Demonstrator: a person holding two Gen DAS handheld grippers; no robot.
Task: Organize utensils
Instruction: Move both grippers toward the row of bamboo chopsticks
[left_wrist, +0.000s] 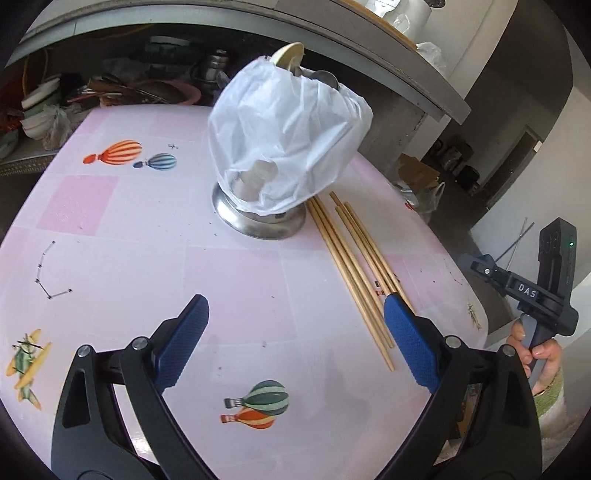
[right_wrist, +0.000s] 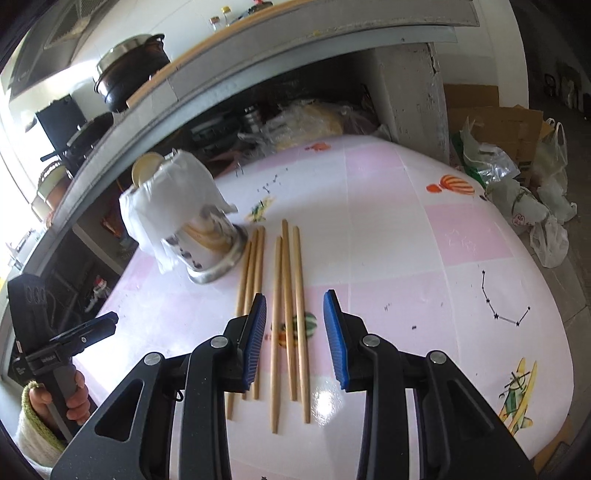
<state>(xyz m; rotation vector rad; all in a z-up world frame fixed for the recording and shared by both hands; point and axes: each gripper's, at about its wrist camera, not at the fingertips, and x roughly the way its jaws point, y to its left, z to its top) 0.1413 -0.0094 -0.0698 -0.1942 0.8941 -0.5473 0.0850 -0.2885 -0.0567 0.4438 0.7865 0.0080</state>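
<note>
Six long wooden chopsticks (right_wrist: 284, 314) lie on the pink worktop (right_wrist: 406, 258) beside the bag-covered steel holder (right_wrist: 184, 221). The right gripper (right_wrist: 294, 332) has half-open, empty fingers above them. The left gripper (left_wrist: 295, 339) is wide, empty. Go down slowly and pinch one pair.

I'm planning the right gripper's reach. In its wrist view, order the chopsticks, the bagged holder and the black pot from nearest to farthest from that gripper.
From the right gripper:
1. Chopsticks: on the table, right below the open jaws.
2. Bagged holder: ahead, to the left, beside the chopstick tips.
3. Black pot: on the counter, far upper left.
</note>
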